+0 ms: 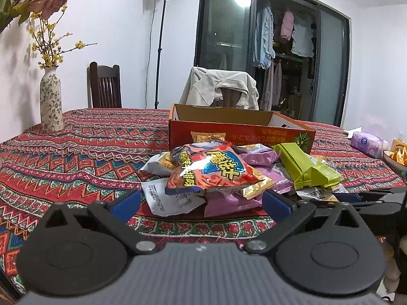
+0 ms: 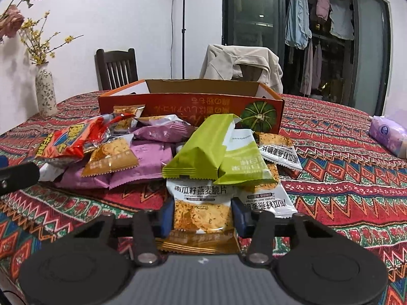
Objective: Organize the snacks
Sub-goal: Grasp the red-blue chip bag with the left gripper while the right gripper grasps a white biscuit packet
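Observation:
A pile of snack packets lies on the patterned tablecloth [image 1: 76,152] in front of an open orange cardboard box [image 1: 241,129] [image 2: 178,104]. On top of it are an orange-red bag [image 1: 216,170] [image 2: 61,139], green packets [image 1: 307,167] [image 2: 203,147] and purple packets [image 2: 152,155]. My left gripper [image 1: 202,202] is open at the pile's near edge, its blue pads on either side of the lowest packets without pressing them. My right gripper [image 2: 202,216] is shut on a white oat crisp packet [image 2: 202,203] at the front of the pile, one pad against each side.
A flowered vase [image 1: 51,99] stands at the far left of the table. A purple tissue pack [image 1: 366,143] [image 2: 389,132] and a dish of orange pieces [image 1: 396,157] sit at the right. Two chairs stand behind the table, one draped with a jacket [image 1: 218,86].

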A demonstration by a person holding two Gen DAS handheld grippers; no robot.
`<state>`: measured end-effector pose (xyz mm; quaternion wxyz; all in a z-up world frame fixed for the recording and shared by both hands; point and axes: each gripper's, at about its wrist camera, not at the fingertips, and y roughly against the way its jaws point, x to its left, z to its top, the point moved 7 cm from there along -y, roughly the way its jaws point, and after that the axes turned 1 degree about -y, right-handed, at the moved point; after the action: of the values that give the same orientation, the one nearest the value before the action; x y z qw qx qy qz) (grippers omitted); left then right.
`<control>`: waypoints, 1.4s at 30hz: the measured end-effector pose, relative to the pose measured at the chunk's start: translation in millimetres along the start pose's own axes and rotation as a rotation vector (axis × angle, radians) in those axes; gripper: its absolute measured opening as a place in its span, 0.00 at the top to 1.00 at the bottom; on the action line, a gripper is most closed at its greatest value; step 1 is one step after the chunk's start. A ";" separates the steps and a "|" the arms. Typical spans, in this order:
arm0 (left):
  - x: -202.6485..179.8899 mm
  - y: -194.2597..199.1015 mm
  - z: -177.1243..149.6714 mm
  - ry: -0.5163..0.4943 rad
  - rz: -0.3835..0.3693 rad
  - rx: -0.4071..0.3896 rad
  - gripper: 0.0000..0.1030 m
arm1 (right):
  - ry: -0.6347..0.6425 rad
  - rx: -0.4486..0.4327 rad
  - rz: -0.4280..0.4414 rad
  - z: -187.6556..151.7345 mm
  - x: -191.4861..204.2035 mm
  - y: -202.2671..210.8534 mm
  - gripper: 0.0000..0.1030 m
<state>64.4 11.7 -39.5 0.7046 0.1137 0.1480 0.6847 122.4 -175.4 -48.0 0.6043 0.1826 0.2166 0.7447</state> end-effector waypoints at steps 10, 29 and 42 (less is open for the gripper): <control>3.6 -0.4 5.8 0.017 0.002 0.007 0.00 | 0.029 -0.081 0.037 1.7 5.8 28.6 0.61; -5.0 -73.4 60.2 0.037 0.053 0.151 0.00 | 0.022 -0.214 0.025 57.8 -12.1 31.6 0.61; -2.6 -107.7 40.4 0.110 0.034 0.308 0.38 | -0.005 -0.194 0.033 64.8 -27.3 10.7 0.61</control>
<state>179.3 6.9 -40.9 0.6579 0.1850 0.2877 0.6709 153.7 -197.4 11.9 0.6074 0.1288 0.1389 0.7715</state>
